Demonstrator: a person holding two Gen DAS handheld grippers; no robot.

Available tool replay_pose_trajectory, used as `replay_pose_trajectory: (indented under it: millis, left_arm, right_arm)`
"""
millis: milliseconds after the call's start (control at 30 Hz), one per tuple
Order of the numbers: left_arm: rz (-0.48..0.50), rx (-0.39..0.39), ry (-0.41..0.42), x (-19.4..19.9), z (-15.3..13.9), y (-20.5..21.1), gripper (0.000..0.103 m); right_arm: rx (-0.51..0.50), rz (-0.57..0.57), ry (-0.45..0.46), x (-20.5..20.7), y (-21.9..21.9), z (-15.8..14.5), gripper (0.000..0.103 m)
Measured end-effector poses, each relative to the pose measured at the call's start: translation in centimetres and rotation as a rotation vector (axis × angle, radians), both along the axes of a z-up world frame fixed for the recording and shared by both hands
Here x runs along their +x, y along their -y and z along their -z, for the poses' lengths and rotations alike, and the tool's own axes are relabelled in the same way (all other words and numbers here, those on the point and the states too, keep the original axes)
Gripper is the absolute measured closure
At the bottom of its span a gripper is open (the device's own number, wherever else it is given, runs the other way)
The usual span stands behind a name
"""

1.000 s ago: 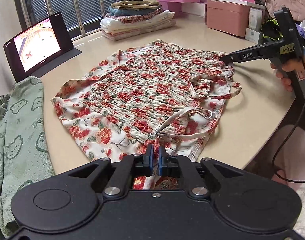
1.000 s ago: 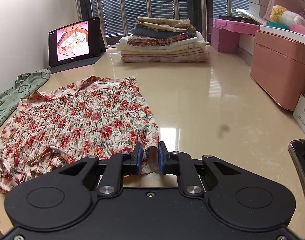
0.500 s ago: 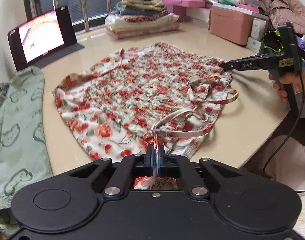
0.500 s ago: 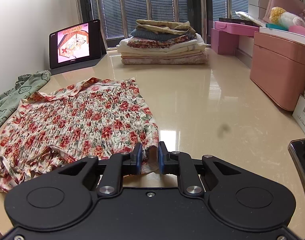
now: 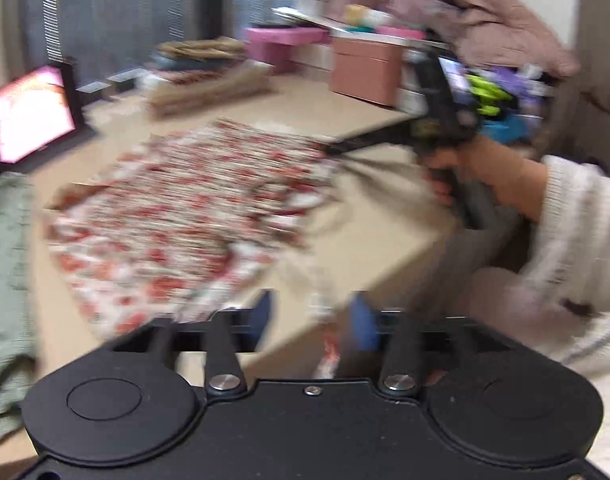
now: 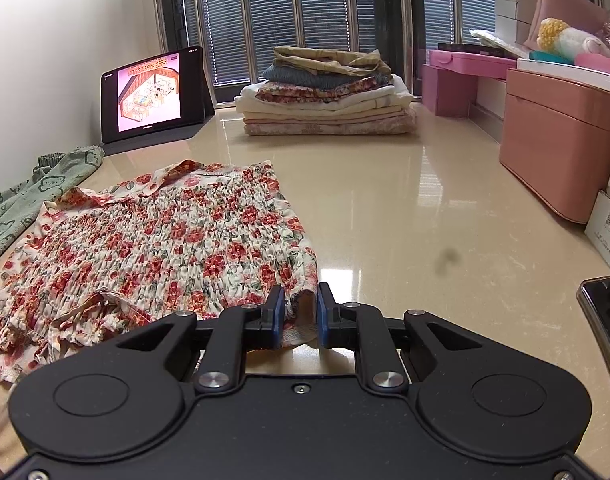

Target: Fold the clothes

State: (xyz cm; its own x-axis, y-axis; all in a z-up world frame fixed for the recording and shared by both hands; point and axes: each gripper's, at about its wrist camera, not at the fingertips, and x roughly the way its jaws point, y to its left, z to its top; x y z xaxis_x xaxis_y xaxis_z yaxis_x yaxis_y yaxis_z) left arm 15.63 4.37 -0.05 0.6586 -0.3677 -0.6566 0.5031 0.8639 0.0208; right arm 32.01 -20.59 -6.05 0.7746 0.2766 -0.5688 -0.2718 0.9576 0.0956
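Hand (image 5: 485,168) on right gripper (image 6: 299,312), aimed downward

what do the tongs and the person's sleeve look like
Both tongs are matte black plastic with two round discs on top, silver pivot screws and blue pads: left tongs, right tongs. Seen from the left wrist, the right one has a pistol-style handle. The sleeve is cream ribbed knit.
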Motion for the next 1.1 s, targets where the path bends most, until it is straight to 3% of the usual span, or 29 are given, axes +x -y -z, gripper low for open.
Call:
replay_pose_trajectory:
  millis: [133, 233, 300, 400, 700, 933, 1100]
  left_arm:
    - [-0.174, 0.149, 0.066, 0.5, -0.2, -1.3, 0.047]
    - [-0.228, 0.282, 0.077, 1.1, 0.3, -1.6, 0.047]
    - [-0.253, 0.344, 0.078, 1.3, 0.7, -1.4, 0.047]
    - [-0.302, 0.401, 0.099, 1.5, 1.0, -1.2, 0.047]
    - [-0.363, 0.471, 0.119, 1.8, 2.2, -1.2, 0.046]
    - [-0.39, 0.498, 0.171, 2.1, 2.9, -0.6, 0.046]
    - [-0.372, 0.503, 0.177, 2.5, 3.6, 0.2, 0.057]
  right_arm:
    - [0.03, -0.014, -0.005, -0.1, 0.4, 0.0, 0.08]
    - [0.042, -0.025, -0.012, -0.3, 0.4, -0.1, 0.072]
    - [0.034, -0.035, -0.023, -0.5, 0.2, -0.2, 0.059]
    - [0.008, -0.044, -0.038, -0.6, -0.3, -0.4, 0.049]
    - [-0.012, -0.007, -0.079, -0.7, 1.0, -0.8, 0.044]
    - [-0.097, 0.007, -0.066, -0.8, 1.9, -0.7, 0.044]
    - [-0.123, -0.016, -0.053, -0.2, 1.6, -0.7, 0.047]
